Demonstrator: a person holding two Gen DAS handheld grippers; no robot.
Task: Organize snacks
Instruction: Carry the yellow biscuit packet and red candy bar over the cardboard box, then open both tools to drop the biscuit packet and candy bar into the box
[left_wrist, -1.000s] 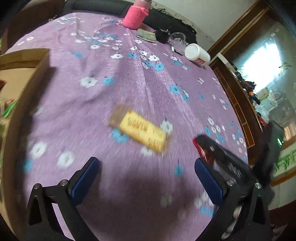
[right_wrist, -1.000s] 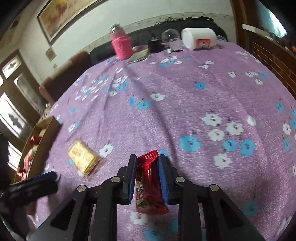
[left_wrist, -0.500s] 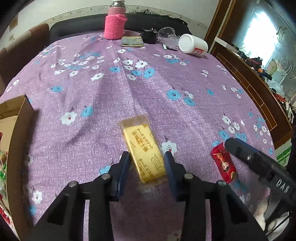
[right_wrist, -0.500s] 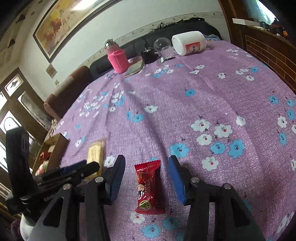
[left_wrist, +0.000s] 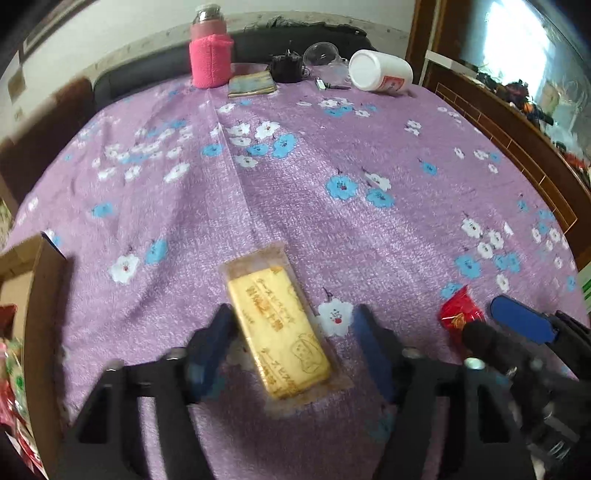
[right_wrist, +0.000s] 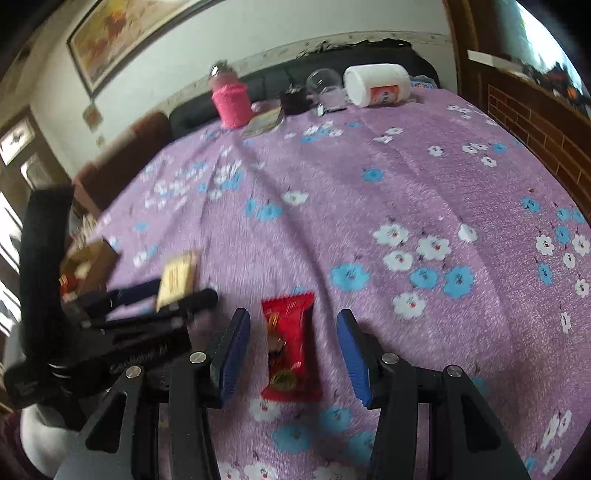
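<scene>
A yellow biscuit packet (left_wrist: 280, 328) lies on the purple flowered tablecloth (left_wrist: 314, 192), between the fingers of my open left gripper (left_wrist: 295, 332); the left finger is close to it, the right one apart. A red snack packet (right_wrist: 290, 347) lies flat between the fingers of my open right gripper (right_wrist: 291, 347), touching neither. In the left wrist view the red packet (left_wrist: 460, 317) and the right gripper (left_wrist: 517, 328) show at the right. In the right wrist view the yellow packet (right_wrist: 177, 277) and the left gripper (right_wrist: 147, 306) show at the left.
A cardboard box (left_wrist: 33, 295) holding snacks stands at the table's left edge; it also shows in the right wrist view (right_wrist: 88, 266). At the far edge are a pink-sleeved bottle (left_wrist: 210, 55), a flat booklet (left_wrist: 251, 85), a glass cup (left_wrist: 321, 55) and a white jar (left_wrist: 380, 70) on its side.
The right gripper let go of the red packet, which now lies on the cloth. The left gripper moved over the yellow packet, narrowed around it, then opened wider.
</scene>
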